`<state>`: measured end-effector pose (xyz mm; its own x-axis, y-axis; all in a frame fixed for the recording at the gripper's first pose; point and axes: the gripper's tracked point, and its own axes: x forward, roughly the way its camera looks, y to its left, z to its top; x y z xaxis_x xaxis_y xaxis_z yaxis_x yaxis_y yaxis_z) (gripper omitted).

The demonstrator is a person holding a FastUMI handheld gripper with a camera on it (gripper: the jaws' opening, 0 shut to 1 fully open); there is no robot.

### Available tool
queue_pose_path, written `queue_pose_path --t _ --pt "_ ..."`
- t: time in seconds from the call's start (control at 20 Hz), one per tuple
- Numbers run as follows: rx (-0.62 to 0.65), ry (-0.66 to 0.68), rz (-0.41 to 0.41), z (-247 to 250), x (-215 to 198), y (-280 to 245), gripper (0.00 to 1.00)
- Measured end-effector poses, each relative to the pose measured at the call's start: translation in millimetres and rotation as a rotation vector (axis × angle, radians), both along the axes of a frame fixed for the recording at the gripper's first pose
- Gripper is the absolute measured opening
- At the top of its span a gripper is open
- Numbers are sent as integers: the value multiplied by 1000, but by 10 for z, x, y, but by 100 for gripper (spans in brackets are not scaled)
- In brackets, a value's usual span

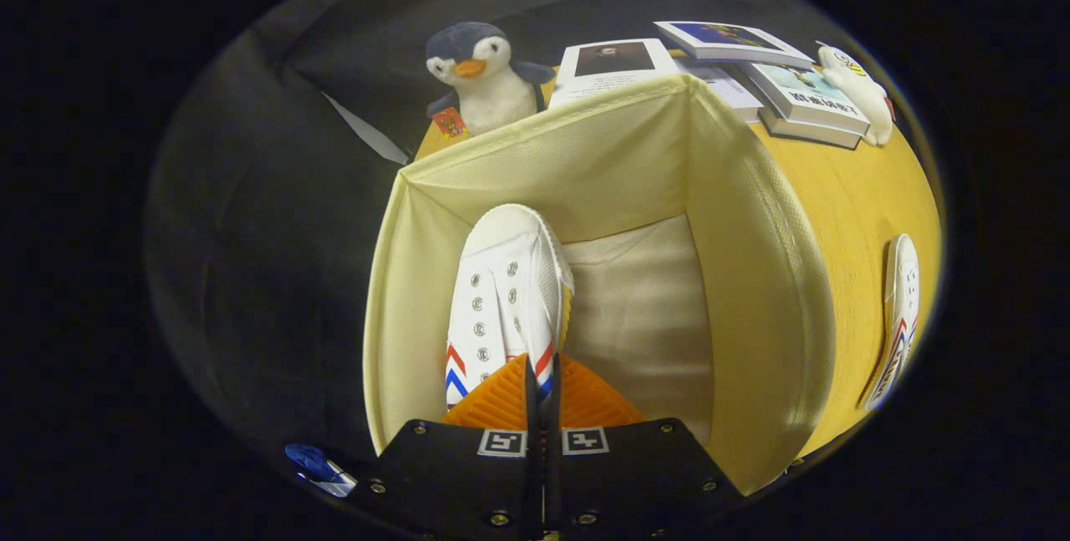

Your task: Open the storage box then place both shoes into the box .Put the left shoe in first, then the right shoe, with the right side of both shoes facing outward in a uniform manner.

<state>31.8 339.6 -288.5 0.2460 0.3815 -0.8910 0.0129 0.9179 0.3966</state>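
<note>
Gripper view: fingers point(542, 395) clamped on the white sneaker point(504, 298), held inside the open fabric storage box point(752, 273) just ahead; release it low against the wall, leaving room for the second sneaker point(899, 315) on the worktop point(844, 198) beyond.

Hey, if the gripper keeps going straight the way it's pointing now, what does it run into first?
The gripper is shut on the white shoe, held over the open storage box. Straight ahead, the shoe's toe would likely meet the box's floor or far wall first; depth is unclear.
</note>
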Motion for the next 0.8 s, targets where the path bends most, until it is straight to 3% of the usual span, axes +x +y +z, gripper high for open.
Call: queue_pose_path --t 0.15,0.3,0.45,0.5,0.55,0.8 --pt "5 7 2 -55 11 38 1" --pt "59 2 51 -29 -33 193 19" --pt "38 -63 101 97 -21 136 82" --pt "45 -82 117 173 -27 123 93" --pt "51 -107 126 246 -12 103 98" --pt "93 -224 143 801 14 -177 98"
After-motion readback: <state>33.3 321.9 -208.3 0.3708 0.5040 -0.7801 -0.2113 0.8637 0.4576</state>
